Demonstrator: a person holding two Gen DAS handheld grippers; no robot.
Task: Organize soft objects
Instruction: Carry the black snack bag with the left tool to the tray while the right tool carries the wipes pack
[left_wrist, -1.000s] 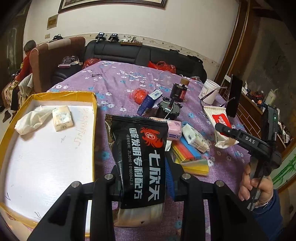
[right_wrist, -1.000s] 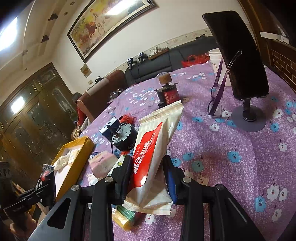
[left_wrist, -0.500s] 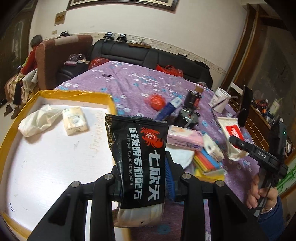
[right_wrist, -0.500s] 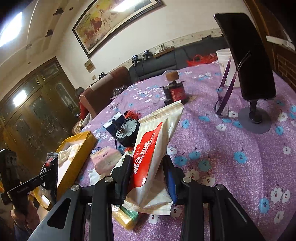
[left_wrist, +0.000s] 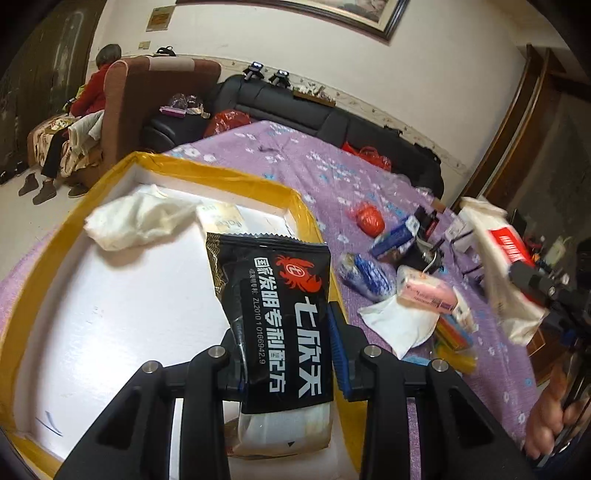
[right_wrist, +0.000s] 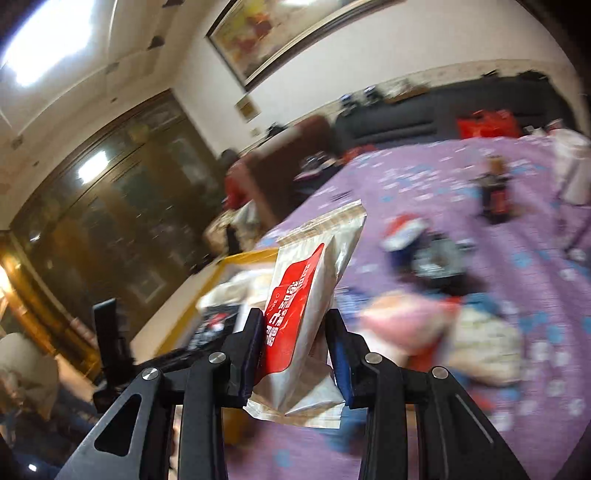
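Over the yellow-rimmed tray (left_wrist: 295, 192), where a crumpled white cloth (left_wrist: 136, 218) and a small pack are already lying, the left gripper (left_wrist: 286, 332) is clamping a black pouch (left_wrist: 273, 306). Further right, tissue packs (left_wrist: 428, 291) and a white cloth are waiting on the purple table (left_wrist: 295, 162). Beyond them, the right gripper (right_wrist: 295, 339) is pinching a red-and-white pouch (right_wrist: 310, 295), carrying it trayward, I'd judge.

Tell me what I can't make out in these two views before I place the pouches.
- Left wrist: black pouch hides the tray floor under it.
- Left wrist: white-and-red pouch smeared, print unreadable.
- Right wrist: table items beyond the white-and-red pouch blurred by motion.
- Right wrist: left gripper mostly hidden.
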